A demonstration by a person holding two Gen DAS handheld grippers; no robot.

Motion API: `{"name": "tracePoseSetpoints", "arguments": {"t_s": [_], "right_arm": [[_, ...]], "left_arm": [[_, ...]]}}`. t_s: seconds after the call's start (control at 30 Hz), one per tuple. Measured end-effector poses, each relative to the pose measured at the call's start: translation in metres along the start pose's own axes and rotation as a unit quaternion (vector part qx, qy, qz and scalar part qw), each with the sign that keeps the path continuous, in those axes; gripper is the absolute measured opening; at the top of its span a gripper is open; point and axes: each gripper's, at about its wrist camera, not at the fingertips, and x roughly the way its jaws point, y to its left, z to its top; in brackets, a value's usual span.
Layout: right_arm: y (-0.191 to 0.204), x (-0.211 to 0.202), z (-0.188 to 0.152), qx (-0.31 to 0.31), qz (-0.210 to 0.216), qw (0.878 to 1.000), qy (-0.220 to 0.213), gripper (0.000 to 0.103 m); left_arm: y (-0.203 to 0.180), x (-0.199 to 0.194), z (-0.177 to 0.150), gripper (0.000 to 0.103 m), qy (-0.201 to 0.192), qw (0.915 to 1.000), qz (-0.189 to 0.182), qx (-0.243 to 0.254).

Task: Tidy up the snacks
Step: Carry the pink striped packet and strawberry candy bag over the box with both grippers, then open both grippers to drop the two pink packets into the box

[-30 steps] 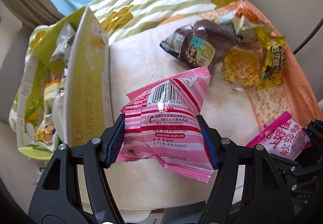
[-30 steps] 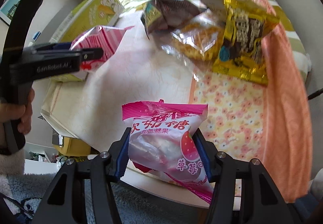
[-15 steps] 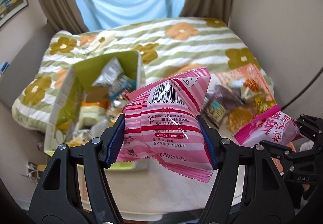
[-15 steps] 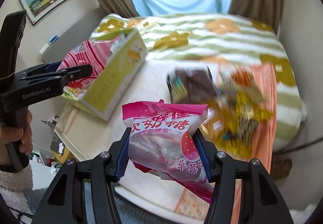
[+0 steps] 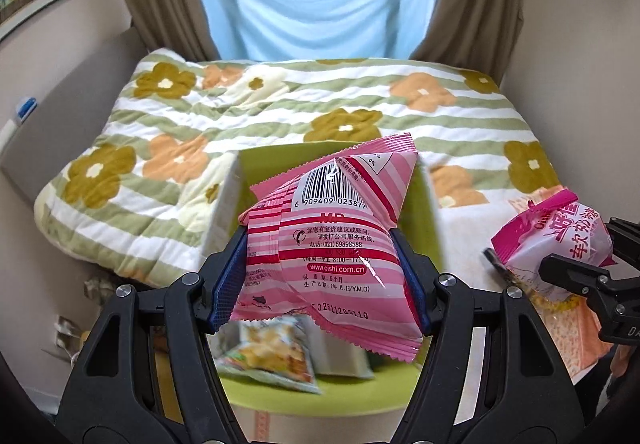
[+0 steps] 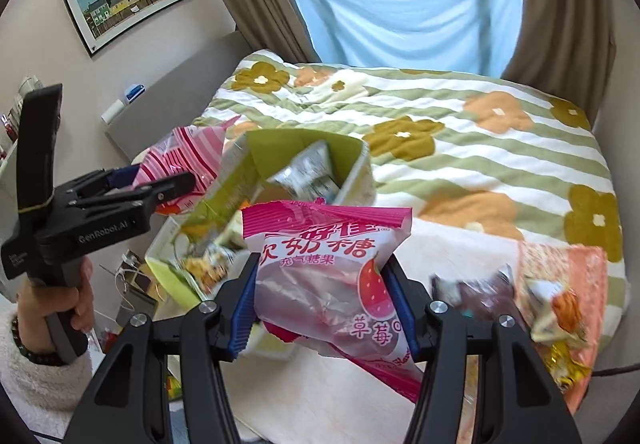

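My left gripper [image 5: 320, 276] is shut on a pink striped snack bag [image 5: 328, 244] and holds it above the open green box [image 5: 424, 203], which has several snack packs inside [image 5: 272, 356]. My right gripper [image 6: 324, 308] is shut on a pink strawberry marshmallow bag [image 6: 324, 276], held above the table near the green box [image 6: 348, 171]. The left gripper [image 6: 160, 187] with its striped bag [image 6: 188, 151] shows at the left of the right wrist view. The marshmallow bag also shows in the left wrist view [image 5: 552, 244].
Loose snacks lie on the table at the right: a brown pack [image 6: 480, 292] and yellow and orange wrappers [image 6: 560, 316] on an orange floral cloth [image 6: 560, 260]. A bed with a flowered quilt [image 5: 280, 103] stands behind the table. Curtains and a window are at the back.
Both grippers have risen and tilted up, keeping their bags. The left one moved over the green box; the right one moved left toward the box, away from the loose snacks.
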Motion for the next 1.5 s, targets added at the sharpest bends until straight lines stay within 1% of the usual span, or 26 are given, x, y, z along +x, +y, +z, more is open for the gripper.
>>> {"name": "tracePoseSetpoints", "arguments": {"t_s": [0.07, 0.17, 0.27, 0.33, 0.43, 0.5, 0.53, 0.57, 0.63, 0.77, 0.87, 0.97, 1.2, 1.23, 1.27, 1.33, 1.4, 1.5], "right_arm": [[0.014, 0.018, 0.014, 0.008, 0.001, 1.0, -0.001, 0.054], [0.029, 0.041, 0.03, 0.021, -0.003, 1.0, 0.001, 0.054], [0.043, 0.064, 0.041, 0.038, -0.009, 0.999, 0.006, 0.054], [0.049, 0.073, 0.043, 0.049, -0.015, 0.999, 0.009, 0.054], [0.055, 0.082, 0.042, 0.068, -0.02, 0.997, 0.011, 0.054], [0.057, 0.088, 0.041, 0.077, -0.027, 0.997, 0.016, 0.054], [0.057, 0.09, 0.041, 0.08, -0.03, 0.996, 0.018, 0.054], [0.057, 0.093, 0.041, 0.084, -0.032, 0.996, 0.021, 0.054], [0.055, 0.095, 0.04, 0.094, -0.035, 0.995, 0.024, 0.054], [0.051, 0.096, 0.04, 0.097, -0.039, 0.994, 0.027, 0.054], [0.052, 0.098, 0.04, 0.087, -0.047, 0.995, 0.028, 0.054], [0.055, 0.103, 0.042, 0.077, -0.046, 0.995, 0.033, 0.054], [0.067, 0.121, 0.051, 0.059, -0.054, 0.996, 0.044, 0.055], [0.069, 0.122, 0.053, 0.054, -0.049, 0.997, 0.04, 0.06], [0.071, 0.121, 0.053, 0.051, -0.043, 0.997, 0.03, 0.077], [0.075, 0.118, 0.054, 0.045, -0.039, 0.998, 0.013, 0.103], [0.08, 0.113, 0.053, 0.03, -0.038, 0.999, -0.001, 0.103], [0.083, 0.112, 0.048, 0.023, -0.049, 0.999, 0.002, 0.103]], "left_arm": [[0.02, 0.014, 0.008, 0.064, 0.002, 1.0, -0.006, 0.002], [0.044, 0.042, 0.019, 0.064, 0.016, 0.9997, -0.015, 0.01], [0.059, 0.07, 0.024, 0.064, 0.036, 0.9989, -0.026, 0.015], [0.065, 0.087, 0.026, 0.065, 0.045, 0.9982, -0.029, 0.027], [0.064, 0.105, 0.026, 0.07, 0.05, 0.9971, -0.024, 0.052], [0.063, 0.113, 0.026, 0.083, 0.054, 0.9964, -0.025, 0.06], [0.062, 0.114, 0.025, 0.101, 0.057, 0.9962, -0.03, 0.059], [0.064, 0.114, 0.023, 0.103, 0.055, 0.9963, -0.038, 0.054], [0.067, 0.113, 0.018, 0.103, 0.059, 0.9961, -0.048, 0.045], [0.07, 0.105, 0.003, 0.103, 0.071, 0.9958, -0.048, 0.032], [0.074, 0.089, -0.01, 0.103, 0.069, 0.9966, -0.038, 0.027], [0.08, 0.073, -0.02, 0.103, 0.062, 0.9973, -0.033, 0.019], [0.084, 0.058, -0.031, 0.103, 0.061, 0.9979, -0.021, 0.007], [0.085, 0.056, -0.032, 0.103, 0.06, 0.998, -0.019, 0.007], [0.085, 0.055, -0.032, 0.103, 0.059, 0.9981, -0.018, 0.007], [0.086, 0.053, -0.034, 0.103, 0.058, 0.9981, -0.017, 0.005], [0.087, 0.052, -0.036, 0.103, 0.059, 0.9981, -0.02, 0.003], [0.088, 0.051, -0.039, 0.103, 0.062, 0.9977, -0.027, 0.004]]}}
